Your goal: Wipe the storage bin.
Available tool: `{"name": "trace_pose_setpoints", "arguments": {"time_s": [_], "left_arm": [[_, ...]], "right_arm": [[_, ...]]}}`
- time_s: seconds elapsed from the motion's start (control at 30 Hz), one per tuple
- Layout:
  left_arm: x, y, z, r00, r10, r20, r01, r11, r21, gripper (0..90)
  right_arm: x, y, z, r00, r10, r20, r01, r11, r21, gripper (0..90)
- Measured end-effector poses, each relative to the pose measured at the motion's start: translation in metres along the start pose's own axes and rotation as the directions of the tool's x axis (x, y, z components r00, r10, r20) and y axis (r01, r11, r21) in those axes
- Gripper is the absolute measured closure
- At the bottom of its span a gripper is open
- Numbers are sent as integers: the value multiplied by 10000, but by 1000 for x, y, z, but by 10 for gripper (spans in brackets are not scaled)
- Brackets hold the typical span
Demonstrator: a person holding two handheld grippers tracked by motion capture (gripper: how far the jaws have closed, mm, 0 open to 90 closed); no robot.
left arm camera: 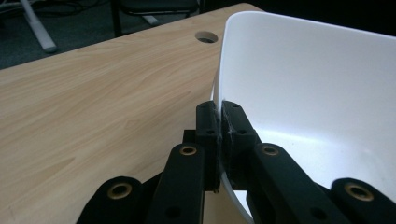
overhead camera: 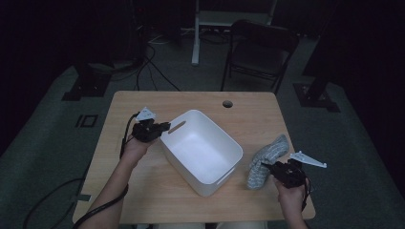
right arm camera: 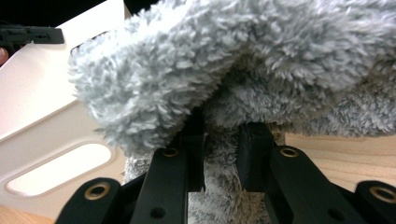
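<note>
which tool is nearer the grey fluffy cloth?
Right. The right tool is clamped on the grey fluffy cloth; the left tool grips the white bin rim, across from it.

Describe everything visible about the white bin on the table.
The white rectangular plastic bin has rounded corners and a slot handle in each short wall. It stands upright and empty, set diagonally on the light wooden table. The left gripper is clamped on its rim near one handle. The fluffy grey cloth, held by the right gripper, lies beside its other end.
</note>
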State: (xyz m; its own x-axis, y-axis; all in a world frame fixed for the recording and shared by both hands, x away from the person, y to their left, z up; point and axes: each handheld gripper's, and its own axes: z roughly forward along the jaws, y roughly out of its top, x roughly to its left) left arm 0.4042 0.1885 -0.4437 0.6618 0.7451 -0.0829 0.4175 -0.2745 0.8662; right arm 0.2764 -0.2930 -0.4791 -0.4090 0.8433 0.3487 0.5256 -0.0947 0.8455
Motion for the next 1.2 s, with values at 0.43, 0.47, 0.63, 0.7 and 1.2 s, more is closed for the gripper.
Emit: {"name": "trace_pose_setpoints", "arguments": {"time_s": [0.43, 0.47, 0.63, 0.7, 1.2], "left_arm": [[-4, -10, -22, 9943, -240, -1039, 258, 9995, 162, 864], [-3, -12, -24, 9939, -300, -1060, 317, 9994, 148, 864], [-1, -17, -32, 9906, -501, -1270, 505, 9987, -1, 863], [-1, -19, -35, 9888, -595, -1370, 593, 9982, -52, 863], [-8, -36, -52, 9741, -1112, -1970, 1009, 9930, -618, 860]], "right_arm": [[10, -1, 3, 9995, -154, -277, 158, 9998, 126, 755], [11, -1, 4, 9993, -210, -311, 214, 9997, 139, 755], [14, -1, 5, 9989, -221, -404, 228, 9996, 160, 755], [15, -1, 5, 9988, -262, -420, 270, 9995, 188, 754], [23, -3, 12, 9975, -360, -611, 383, 9986, 366, 754]]}}
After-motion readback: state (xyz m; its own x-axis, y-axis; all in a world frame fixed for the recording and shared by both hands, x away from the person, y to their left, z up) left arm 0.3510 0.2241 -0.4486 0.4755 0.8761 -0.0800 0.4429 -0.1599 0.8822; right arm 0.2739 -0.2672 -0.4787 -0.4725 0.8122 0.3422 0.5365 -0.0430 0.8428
